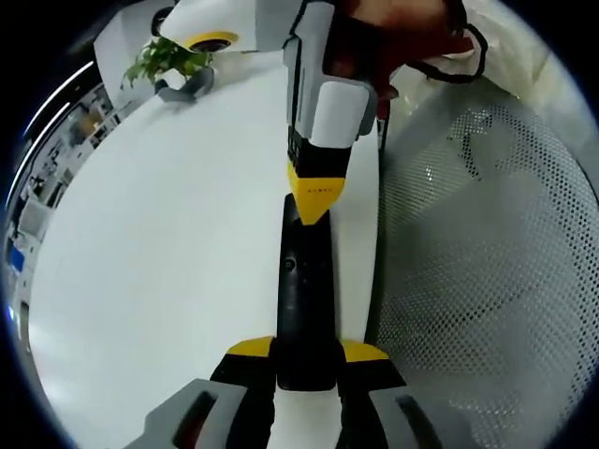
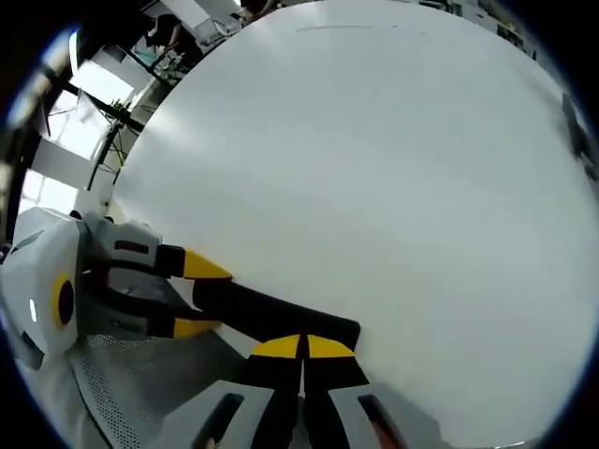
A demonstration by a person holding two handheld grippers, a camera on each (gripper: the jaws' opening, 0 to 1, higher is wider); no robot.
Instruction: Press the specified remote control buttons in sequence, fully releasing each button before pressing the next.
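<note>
While left claw [image 1: 307, 360] grips remote [image 1: 305, 299], plant [image 1: 167, 58]

The left gripper [image 1: 306, 360] shows yellow-capped black jaws rising from grey, rounded housings, each housing with a dark slot in it. Seen from across, in the right gripper view, it has a white-grey body with a yellow ring around a black disc on its side, black links running to the yellow tips.

The right gripper [image 2: 303, 348] has the same build: yellow tips on black jaws and grey shells with dark slots. In the left gripper view it comes in from above: a pale grey block, a black midsection, then a yellow wedge with small dark lettering, too small to read. A black cable [image 1: 465, 64] loops behind it, near a hand [image 1: 398, 33] at the top.
</note>
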